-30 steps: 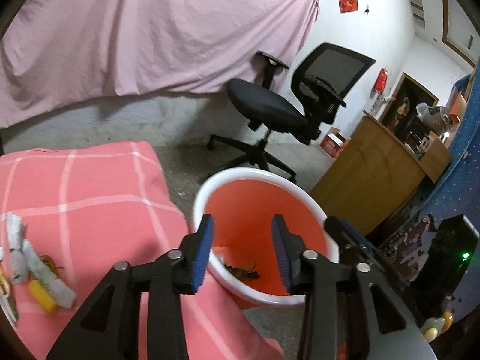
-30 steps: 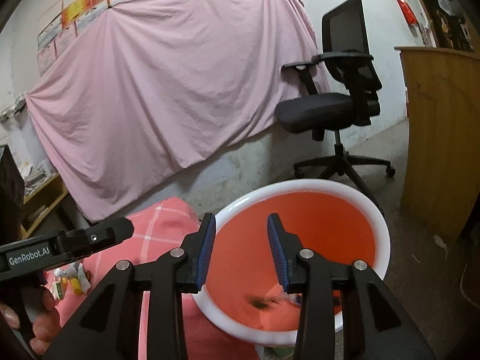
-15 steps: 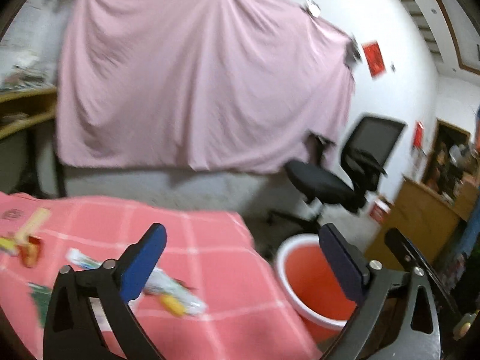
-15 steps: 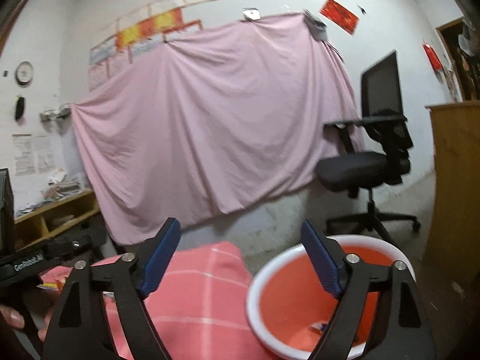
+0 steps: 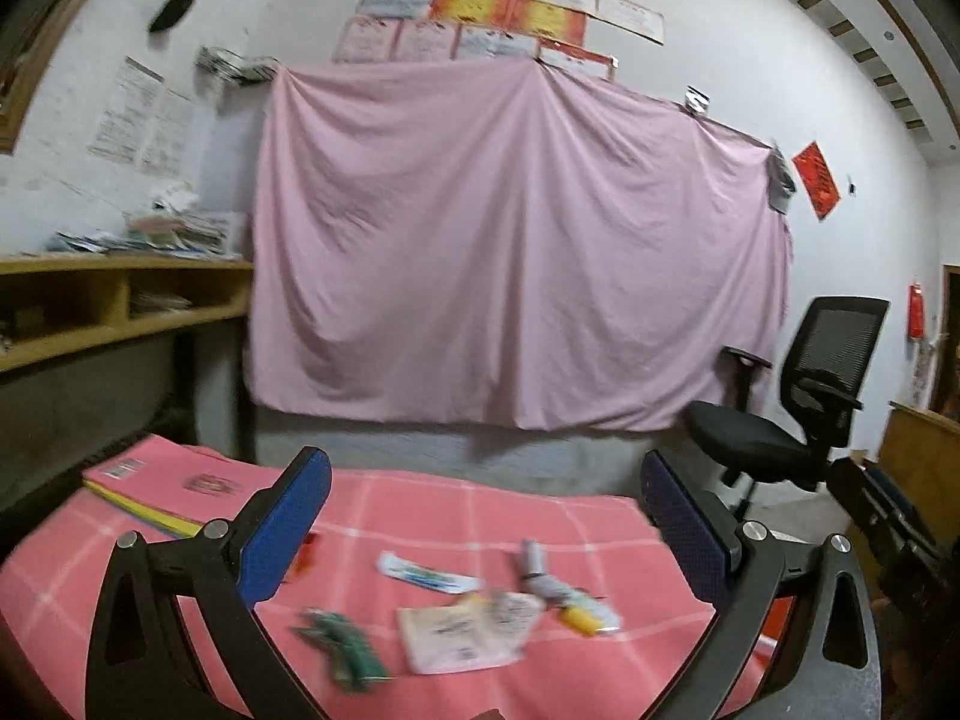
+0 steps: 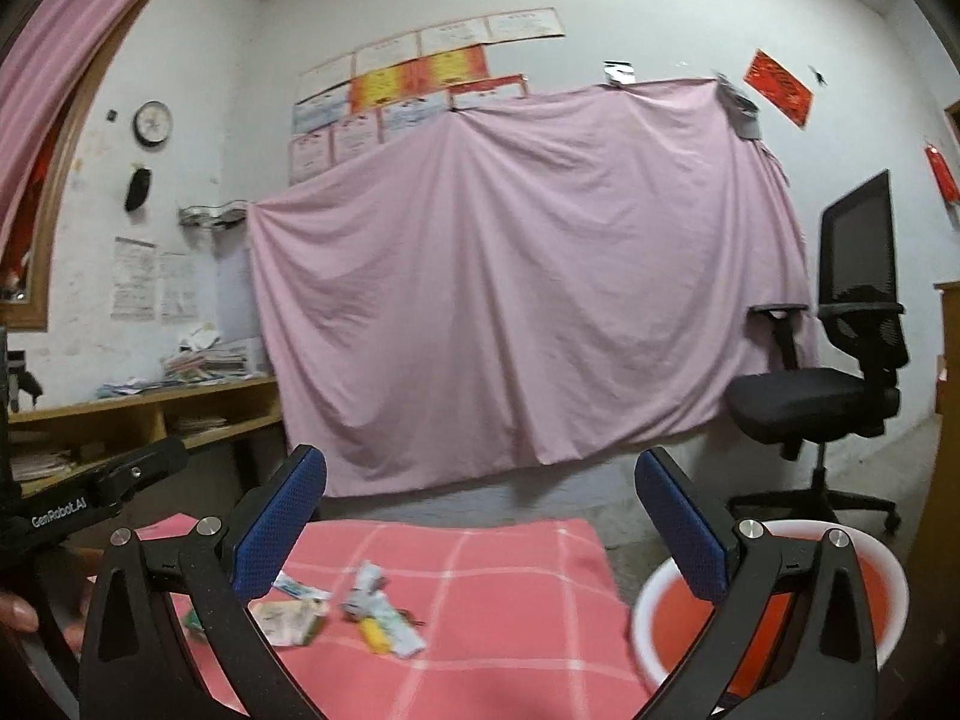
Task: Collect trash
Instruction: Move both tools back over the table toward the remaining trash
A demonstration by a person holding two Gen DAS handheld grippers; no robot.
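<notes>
Trash is lying scattered on the pink checked cloth (image 5: 420,510) covering the counter, and I am using that cloth as my landmark. Near its middle I am seeing a crumpled pale wrapper (image 5: 465,630), with a green wrapper (image 5: 342,645) to its left, a white and blue packet (image 5: 426,575) just behind it, and a yellow-tipped tube (image 5: 585,615) to its right, all a little blurred. I am holding the left gripper (image 5: 480,531) above the cloth's near edge; its jaws have just been opening and are now standing wide apart with nothing between them. I am holding the right gripper (image 6: 480,525) the same way over the cloth's right part, jaws also just opened wide and empty. Off the cloth's right edge, lower down, the red bucket (image 6: 888,570) with its white rim is sitting on the floor. Beyond the cloth's far edge a pink sheet (image 5: 510,252) is hanging on the wall, and an office chair (image 5: 798,420) is standing to the right of it.
</notes>
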